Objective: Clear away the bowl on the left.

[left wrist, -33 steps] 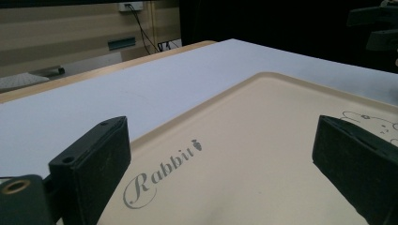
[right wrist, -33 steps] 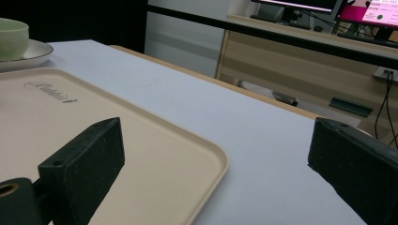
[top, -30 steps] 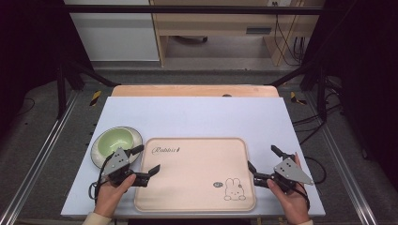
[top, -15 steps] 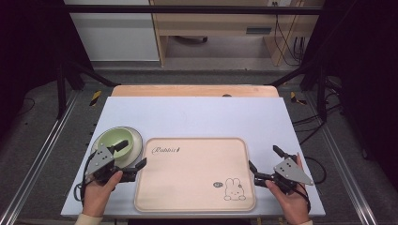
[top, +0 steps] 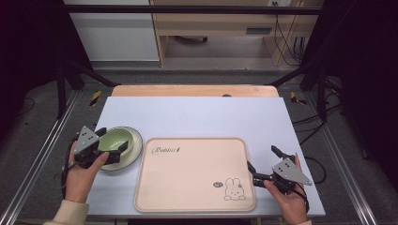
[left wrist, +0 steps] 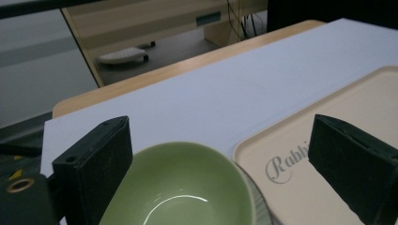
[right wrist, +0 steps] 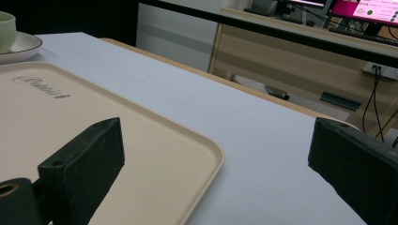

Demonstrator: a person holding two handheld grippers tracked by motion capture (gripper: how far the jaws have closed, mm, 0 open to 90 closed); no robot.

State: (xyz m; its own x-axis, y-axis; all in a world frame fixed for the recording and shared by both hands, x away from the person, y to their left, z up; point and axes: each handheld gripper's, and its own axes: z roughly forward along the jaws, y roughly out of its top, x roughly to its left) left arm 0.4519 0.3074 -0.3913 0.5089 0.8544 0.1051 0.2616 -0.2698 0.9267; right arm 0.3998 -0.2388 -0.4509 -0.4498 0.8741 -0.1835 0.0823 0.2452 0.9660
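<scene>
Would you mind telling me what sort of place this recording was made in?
Probably a lab or workshop set up for recording, not a home: the white table sits within a metal frame, loose cables hang by the wooden furniture behind, and a lit monitor is on.

Left gripper (top: 112,145): jaws spread wide around the green bowl (top: 115,139), which blocks forward travel.
Right gripper (top: 264,164): jaws apart at the tray (top: 187,187) edge.
Open room: bare table (top: 197,117) beyond the tray.

Both forearms are reaching in over the worktop (top: 197,117), each hand gripping a hand-held gripper, the left hand-held gripper (top: 112,145) and the right hand-held gripper (top: 264,159) gaping wide.
</scene>
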